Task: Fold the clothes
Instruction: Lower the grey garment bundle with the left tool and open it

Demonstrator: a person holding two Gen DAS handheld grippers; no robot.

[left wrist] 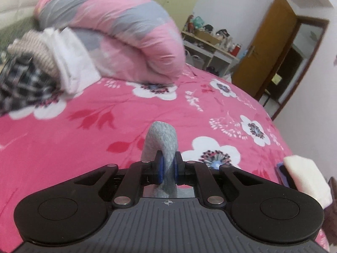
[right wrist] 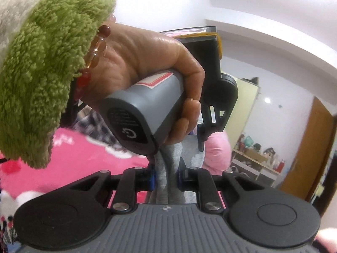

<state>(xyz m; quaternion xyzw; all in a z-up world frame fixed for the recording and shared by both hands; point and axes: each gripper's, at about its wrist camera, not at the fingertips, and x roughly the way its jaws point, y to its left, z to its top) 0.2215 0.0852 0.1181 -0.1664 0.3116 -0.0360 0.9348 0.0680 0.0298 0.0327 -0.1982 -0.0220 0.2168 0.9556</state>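
Left tool (left wrist: 167, 169) pinched tight on a fold of grey knit garment (left wrist: 163, 139), the cloth raised above the pink flowered bed cover (left wrist: 105, 126). Right tool (right wrist: 165, 178) also closed on the same grey fabric, jaws a little wider; just ahead of it the person's left hand (right wrist: 147, 63), green fleece sleeve (right wrist: 42, 73), beaded bracelet (right wrist: 94, 50), wraps the other tool's grey handle (right wrist: 143, 109). Rolled pink-and-grey quilt (left wrist: 126, 31) and a pile of clothes (left wrist: 42, 63) lie at the far side of the bed.

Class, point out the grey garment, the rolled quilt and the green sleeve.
Grey garment (left wrist: 161, 141), left wrist view: its bunched top.
Rolled quilt (left wrist: 134, 42), left wrist view: its pink side.
Green sleeve (right wrist: 42, 73), right wrist view: its fluffy middle.
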